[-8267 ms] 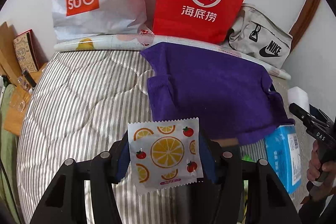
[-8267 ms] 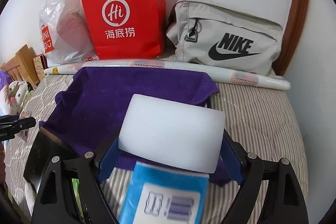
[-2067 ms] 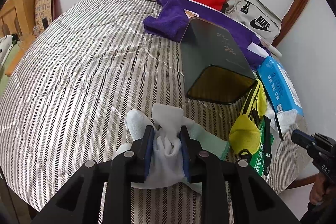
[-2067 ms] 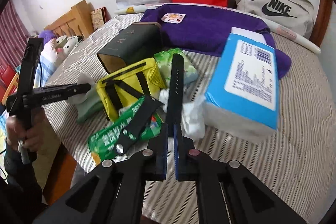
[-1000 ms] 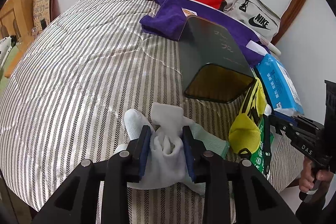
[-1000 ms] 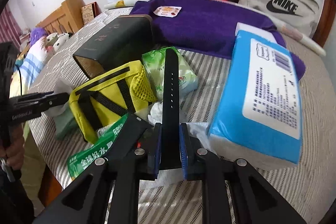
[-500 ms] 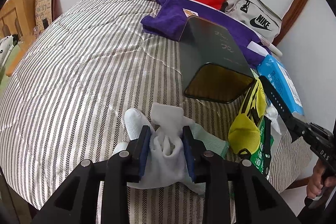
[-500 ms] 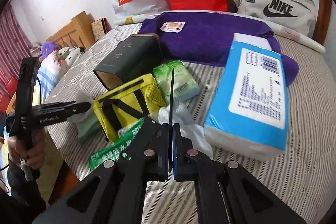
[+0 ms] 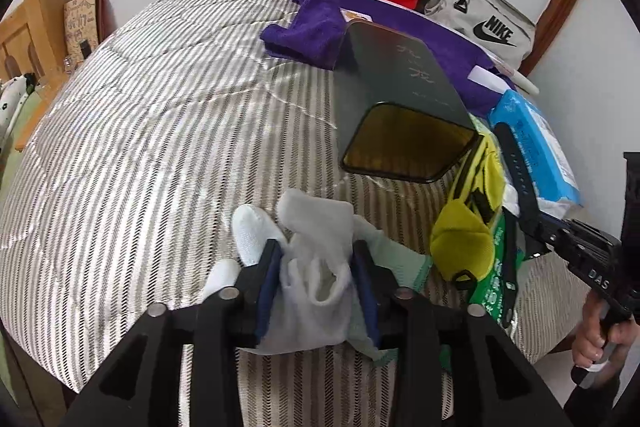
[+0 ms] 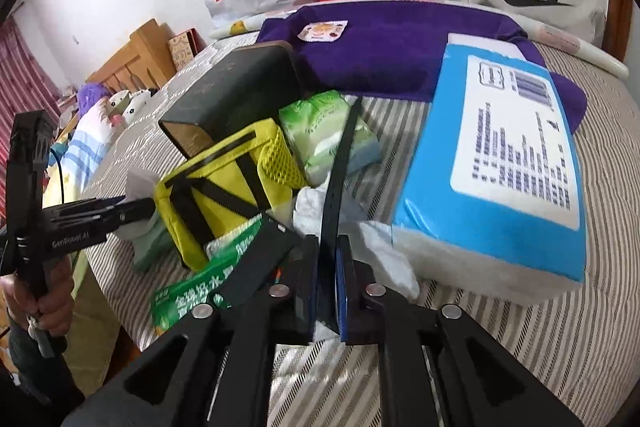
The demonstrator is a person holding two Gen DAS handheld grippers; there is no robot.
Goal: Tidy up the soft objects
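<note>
A bunched white sock (image 9: 316, 227) lies on the striped bed over a pale green sock (image 9: 400, 259). My left gripper (image 9: 316, 247) has its blue pads against the white sock's sides, and its jaws are opening. From the right wrist view the left gripper (image 10: 148, 205) shows at the left, in a person's hand. My right gripper (image 10: 327, 241) is shut on the end of a black strap (image 10: 340, 155), jaws opening slightly. The strap sticks up, tilted, over the pile. In the left wrist view, the right gripper (image 9: 532, 223) and the strap (image 9: 516, 163) are at the right.
A dark tin box (image 10: 240, 95) lies on its side beside a yellow pouch (image 10: 216, 183), a green tissue pack (image 10: 320, 131) and a blue tissue pack (image 10: 500, 167). A purple towel (image 10: 400, 39) lies behind. Bags line the wall. The bed's edge is close below both grippers.
The left jaws have spread a little wider around the white sock. The right gripper has rolled, so the black strap now leans right instead of standing edge-on.
</note>
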